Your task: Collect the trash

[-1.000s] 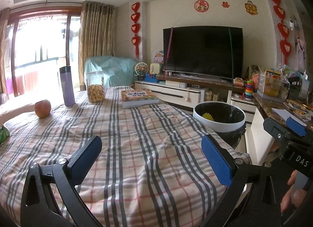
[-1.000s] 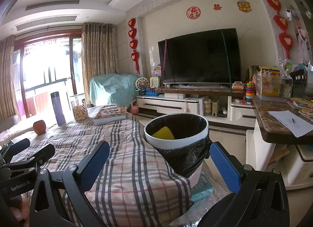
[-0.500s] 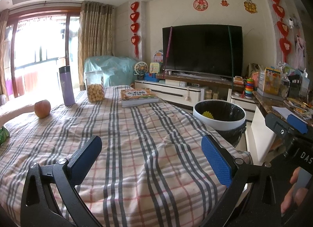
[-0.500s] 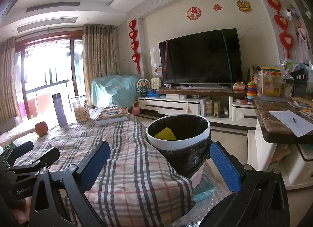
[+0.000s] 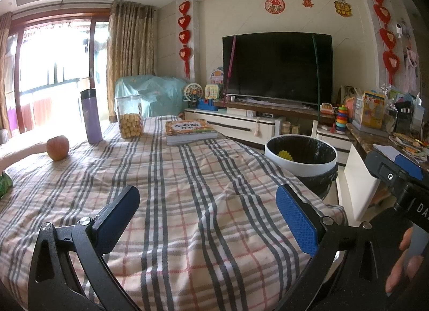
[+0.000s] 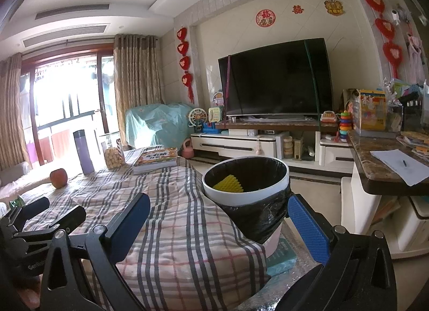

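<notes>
My left gripper (image 5: 207, 219) hovers open and empty over the near part of the plaid tablecloth (image 5: 203, 185). My right gripper (image 6: 218, 227) is open and empty too, low at the table's right edge and facing the bin. The white trash bin (image 6: 245, 195) with a black liner stands beside the table's right side and holds a yellow ridged piece (image 6: 228, 184). The same bin (image 5: 300, 155) shows in the left wrist view. A green wrapper (image 5: 4, 182) lies at the table's far left edge. Each gripper appears in the other's view: right gripper (image 5: 394, 168), left gripper (image 6: 55, 210).
At the table's far end are an apple (image 5: 57, 147), a purple bottle (image 5: 91, 116), a jar of biscuits (image 5: 130, 120) and a book (image 5: 189, 131). A marble counter (image 6: 375, 176) with papers is to the right. The TV unit (image 6: 241, 144) lines the back wall.
Both views have drifted only slightly. Both grippers stay open and empty, and nothing on the table has moved.
</notes>
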Demonstrator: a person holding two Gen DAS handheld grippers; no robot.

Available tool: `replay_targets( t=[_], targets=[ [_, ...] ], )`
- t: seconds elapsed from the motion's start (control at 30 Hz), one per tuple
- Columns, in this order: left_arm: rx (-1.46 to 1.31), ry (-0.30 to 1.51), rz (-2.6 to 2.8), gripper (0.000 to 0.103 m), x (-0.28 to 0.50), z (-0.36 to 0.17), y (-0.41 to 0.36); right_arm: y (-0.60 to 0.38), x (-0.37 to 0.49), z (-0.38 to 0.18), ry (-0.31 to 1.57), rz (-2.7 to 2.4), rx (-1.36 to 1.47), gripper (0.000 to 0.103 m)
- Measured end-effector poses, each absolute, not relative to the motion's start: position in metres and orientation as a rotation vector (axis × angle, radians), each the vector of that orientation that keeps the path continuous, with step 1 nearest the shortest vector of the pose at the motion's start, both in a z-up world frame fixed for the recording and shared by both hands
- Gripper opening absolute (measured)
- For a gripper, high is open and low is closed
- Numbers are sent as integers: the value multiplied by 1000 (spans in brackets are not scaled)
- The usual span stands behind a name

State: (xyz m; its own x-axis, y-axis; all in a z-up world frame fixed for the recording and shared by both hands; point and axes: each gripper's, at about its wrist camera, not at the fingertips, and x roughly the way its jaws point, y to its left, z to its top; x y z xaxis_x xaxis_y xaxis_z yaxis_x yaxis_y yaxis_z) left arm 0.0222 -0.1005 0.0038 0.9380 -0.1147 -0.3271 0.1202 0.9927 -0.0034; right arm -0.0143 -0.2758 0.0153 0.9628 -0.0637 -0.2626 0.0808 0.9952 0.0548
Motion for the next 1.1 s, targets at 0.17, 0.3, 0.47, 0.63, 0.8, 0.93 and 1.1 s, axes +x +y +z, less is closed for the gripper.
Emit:
replay_targets(
  t=[0.17, 0.3, 0.47, 0.63, 0.8, 0.93, 1.1],
  targets=[
    [18, 335, -121, 103, 23, 2, -99, -275, -14, 15, 266, -73, 67, 103],
    [17, 338, -123, 103, 23, 1, -99, -275, -14, 15, 265, -72, 69, 103],
    [12, 344, -127, 103, 24, -1, -96, -264, -13, 15, 272, -68, 70, 103],
    [7, 347, -128, 103, 25, -1, -94, -253, -9, 13, 284, -59, 82, 103],
    [-5, 358, -132, 103, 27, -2, -90, -244, -12, 12, 291, -53, 88, 103],
    [-18, 364, -137, 103, 28, -2, -86, -235, -11, 11, 304, -47, 89, 103],
    [-14, 365, -135, 103, 29, -2, -85, -229, -8, 9, 322, -39, 102, 103]
  ],
)
